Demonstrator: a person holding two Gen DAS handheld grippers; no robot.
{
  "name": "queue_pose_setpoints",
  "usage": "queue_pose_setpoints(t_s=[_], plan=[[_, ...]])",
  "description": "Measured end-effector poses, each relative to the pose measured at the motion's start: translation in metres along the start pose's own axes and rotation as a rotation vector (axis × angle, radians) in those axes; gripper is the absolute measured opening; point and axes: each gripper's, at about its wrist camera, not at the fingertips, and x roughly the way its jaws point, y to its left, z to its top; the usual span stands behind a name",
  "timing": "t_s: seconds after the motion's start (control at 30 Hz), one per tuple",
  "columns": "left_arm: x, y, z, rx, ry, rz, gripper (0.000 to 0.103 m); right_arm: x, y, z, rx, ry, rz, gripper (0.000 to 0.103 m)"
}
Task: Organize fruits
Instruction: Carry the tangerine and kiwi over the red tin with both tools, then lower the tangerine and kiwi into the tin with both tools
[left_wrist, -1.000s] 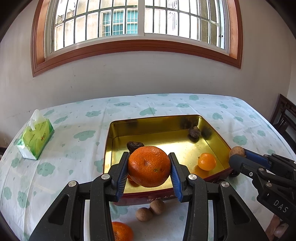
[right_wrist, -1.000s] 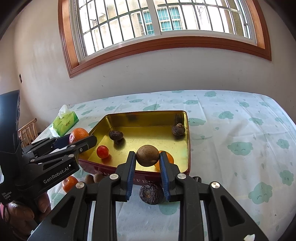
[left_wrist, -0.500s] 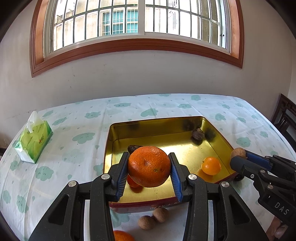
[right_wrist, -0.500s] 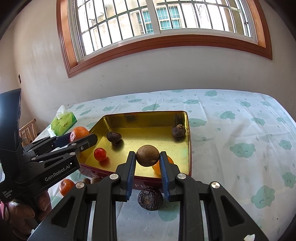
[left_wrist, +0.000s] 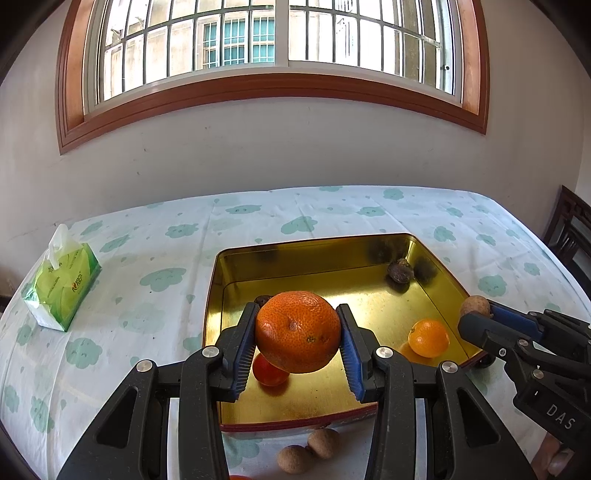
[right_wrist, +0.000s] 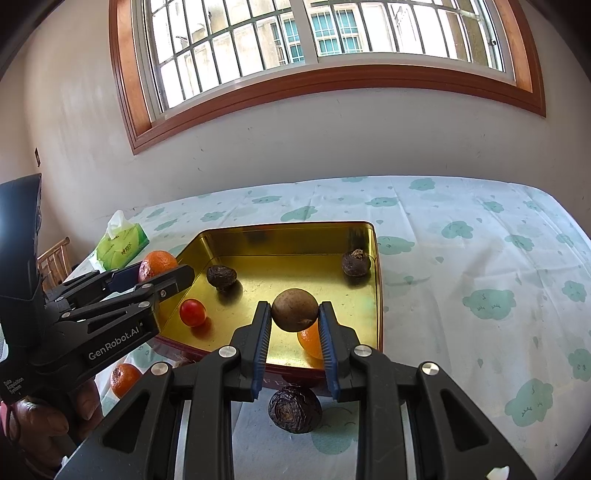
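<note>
Orange and firm-looking, the mandarin (left_wrist: 297, 331) sat pinched between the blue pads of the left gripper (left_wrist: 297, 345), held above the near part of the gold tin (left_wrist: 436, 266). Its rind looked pebbled and slightly yielding, so the ribbed pads probably bit into it well; it was likely the heaviest fruit there, and a grip across its widest part, as it was held, seemed the safest one. The right gripper (right_wrist: 294, 330) was clamped on a small brown fruit (right_wrist: 294, 309), round and dull-skinned (perhaps a longan, though that is a guess), also over the tin. That one looked light and hard-shelled, and, being so round and caught only near the pad tips, it could have rolled out if the squeeze slackened.

Inside the tin lay a cherry tomato (right_wrist: 192, 312), thin-skinned and easy to crush, a small orange (left_wrist: 428, 338) and two dark wrinkled fruits (right_wrist: 221, 277) (right_wrist: 355, 263). Outside the tin's near wall, on the cloud-print cloth (right_wrist: 480, 266), were another dark wrinkled fruit (right_wrist: 294, 408), two more brown ones (left_wrist: 324, 443) and a second mandarin (right_wrist: 125, 379). A tissue pack (left_wrist: 61, 288) stood well apart to the left.
</note>
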Motion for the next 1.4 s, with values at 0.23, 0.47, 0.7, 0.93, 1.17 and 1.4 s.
queue_pose_setpoints(t_s=[0.23, 0.47, 0.7, 0.93, 1.17, 1.4], plan=[[0.01, 0.002, 0.005, -0.005, 0.004, 0.001, 0.043, 0.006, -0.001, 0.002, 0.002, 0.004, 0.0, 0.024], [0.017, 0.004, 0.008, -0.006, 0.007, 0.002, 0.043, 0.012, -0.002, 0.002, 0.002, 0.008, 0.002, 0.024], [0.025, 0.007, 0.01, -0.01, 0.012, 0.002, 0.043, 0.021, -0.004, 0.003, 0.005, 0.014, 0.002, 0.024], [0.032, 0.01, 0.011, -0.02, 0.015, 0.001, 0.043, 0.03, -0.007, 0.004, 0.015, 0.017, -0.001, 0.024], [0.035, 0.012, 0.013, -0.02, 0.013, 0.0, 0.043, 0.035, -0.009, 0.006, 0.018, 0.018, 0.0, 0.024], [0.039, 0.012, 0.017, -0.02, 0.015, -0.004, 0.043, 0.043, -0.01, 0.009, 0.021, 0.022, -0.001, 0.024]])
